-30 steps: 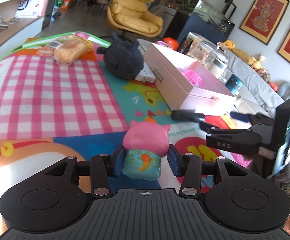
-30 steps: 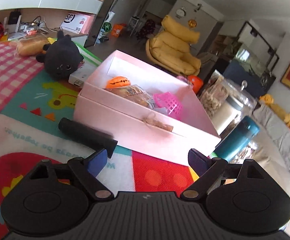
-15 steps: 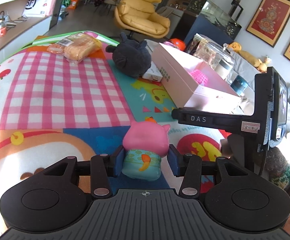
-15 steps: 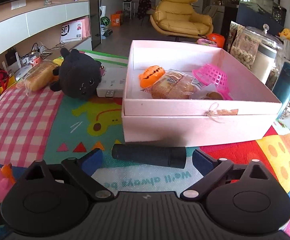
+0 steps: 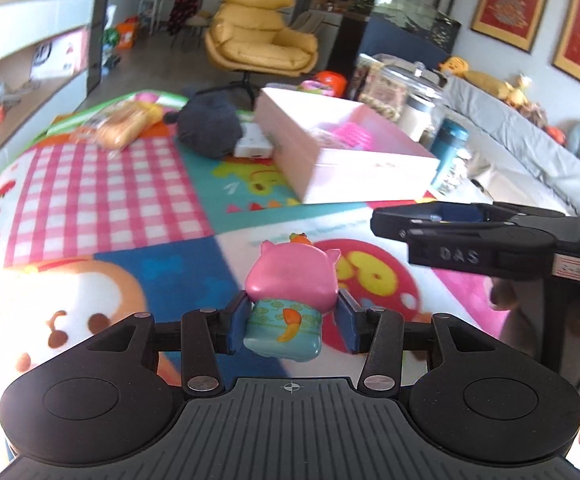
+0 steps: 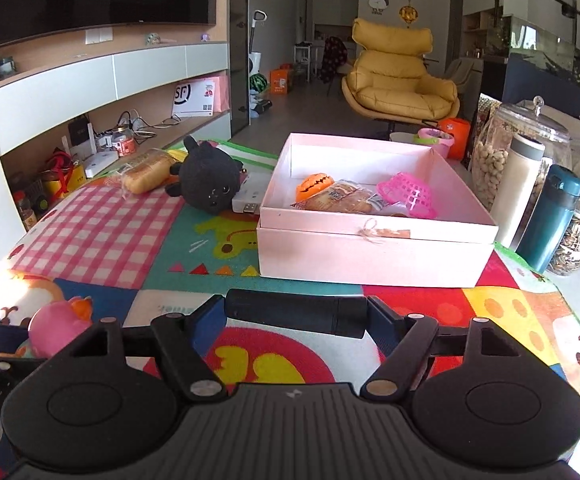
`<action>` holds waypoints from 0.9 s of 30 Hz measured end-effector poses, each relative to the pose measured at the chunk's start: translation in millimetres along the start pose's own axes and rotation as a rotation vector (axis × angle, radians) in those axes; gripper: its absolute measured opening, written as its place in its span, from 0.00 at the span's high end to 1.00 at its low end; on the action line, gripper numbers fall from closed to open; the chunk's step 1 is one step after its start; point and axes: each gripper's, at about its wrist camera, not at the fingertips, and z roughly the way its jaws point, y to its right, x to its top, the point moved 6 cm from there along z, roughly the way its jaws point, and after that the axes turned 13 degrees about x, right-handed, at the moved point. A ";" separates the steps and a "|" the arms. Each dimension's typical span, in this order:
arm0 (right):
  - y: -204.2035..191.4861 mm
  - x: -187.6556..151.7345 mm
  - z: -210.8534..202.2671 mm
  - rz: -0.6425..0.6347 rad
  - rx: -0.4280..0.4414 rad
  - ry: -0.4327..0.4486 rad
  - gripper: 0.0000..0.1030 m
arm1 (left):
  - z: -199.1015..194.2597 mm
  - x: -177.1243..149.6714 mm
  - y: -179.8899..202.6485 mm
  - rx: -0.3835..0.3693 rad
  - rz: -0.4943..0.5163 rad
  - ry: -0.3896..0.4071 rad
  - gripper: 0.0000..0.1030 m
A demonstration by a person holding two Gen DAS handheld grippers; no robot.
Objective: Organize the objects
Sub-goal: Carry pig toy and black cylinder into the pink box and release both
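Note:
My left gripper (image 5: 291, 322) is shut on a pink pig toy with a teal body (image 5: 288, 300), held over the colourful mat. The toy also shows at the left of the right wrist view (image 6: 56, 326). My right gripper (image 6: 295, 314) has its blue pads at the two ends of a black cylinder (image 6: 295, 312) lying crosswise on the mat. It appears from the side in the left wrist view (image 5: 465, 236). An open pink box (image 6: 373, 254) stands just beyond, holding an orange toy (image 6: 315, 185), a bread pack (image 6: 339, 200) and a pink basket (image 6: 407, 198).
A black plush (image 6: 210, 184), a white device (image 6: 250, 198) and wrapped bread (image 6: 148, 170) lie left of the box. A white flask (image 6: 519, 190), a teal bottle (image 6: 551, 218) and glass jars (image 6: 529, 140) stand to its right. A yellow armchair (image 6: 399, 76) is behind.
My right gripper has swung to face the box squarely, moved in on the black cylinder and narrowed around it. My left gripper has kept hold of the pig toy and swung right.

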 end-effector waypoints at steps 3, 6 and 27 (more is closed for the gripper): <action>1.5 -10.9 -29.3 -0.041 0.020 0.033 0.27 | -9.0 -1.7 20.2 0.005 0.039 0.020 0.51; 5.9 -19.8 -57.0 -0.081 0.019 0.080 0.27 | -11.6 6.6 37.6 0.001 0.051 0.040 0.51; 63.4 -37.3 -63.4 0.011 -0.007 0.150 0.27 | 129.3 156.6 91.1 -0.002 0.012 0.198 0.49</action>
